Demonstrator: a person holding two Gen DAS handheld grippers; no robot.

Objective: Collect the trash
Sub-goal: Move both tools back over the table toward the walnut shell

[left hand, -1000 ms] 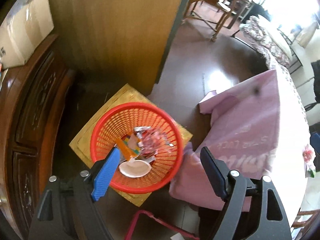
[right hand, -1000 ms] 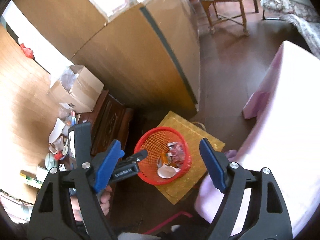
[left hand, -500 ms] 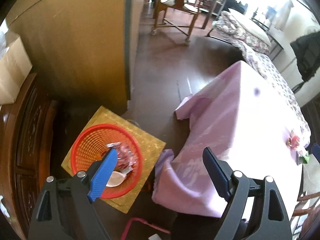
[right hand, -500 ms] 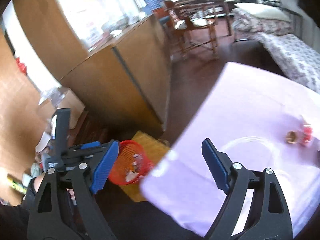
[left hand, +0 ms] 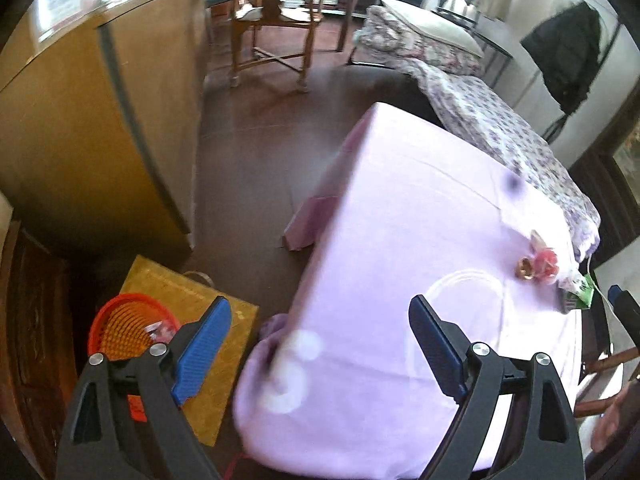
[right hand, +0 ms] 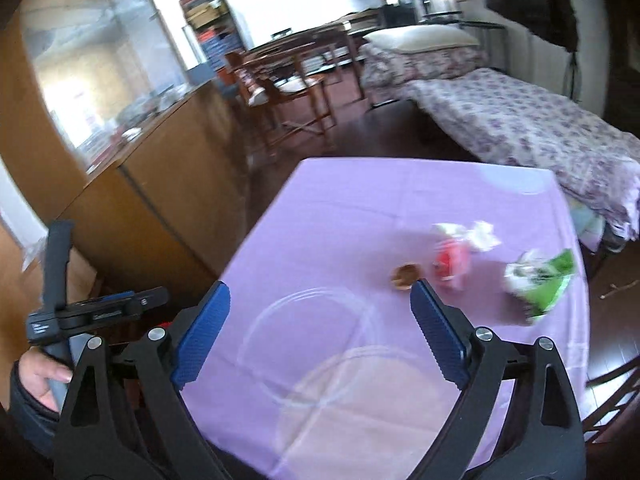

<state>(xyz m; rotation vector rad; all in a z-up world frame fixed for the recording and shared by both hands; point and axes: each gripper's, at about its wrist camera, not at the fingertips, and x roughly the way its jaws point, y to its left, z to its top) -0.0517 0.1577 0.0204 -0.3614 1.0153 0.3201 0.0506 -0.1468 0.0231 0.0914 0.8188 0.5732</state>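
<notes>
A red mesh trash basket [left hand: 120, 328] with wrappers in it stands on a yellow mat on the floor, left of the table with a lilac cloth [left hand: 400, 240]. On the table lie a pink-red wrapper [right hand: 450, 262], a white crumpled tissue [right hand: 482, 236], a small brown piece [right hand: 406, 274] and a green-white packet [right hand: 538, 278]. The pink wrapper [left hand: 544, 262] and green packet [left hand: 578, 292] also show in the left wrist view. My left gripper [left hand: 320, 344] is open and empty above the table's left edge. My right gripper [right hand: 320, 328] is open and empty over the table's near part.
A tall wooden cabinet [left hand: 92, 128] stands left of the table. Wooden chairs [left hand: 276, 28] and a bed with a floral cover [right hand: 520, 128] are behind. A dark carved sideboard [left hand: 28, 320] is at the far left. A chair [right hand: 612, 392] stands at the table's right.
Both grippers have swung away from the red basket and up toward the table. The basket has slid to the lower left of the left view and out of the right view. Both stay open.
</notes>
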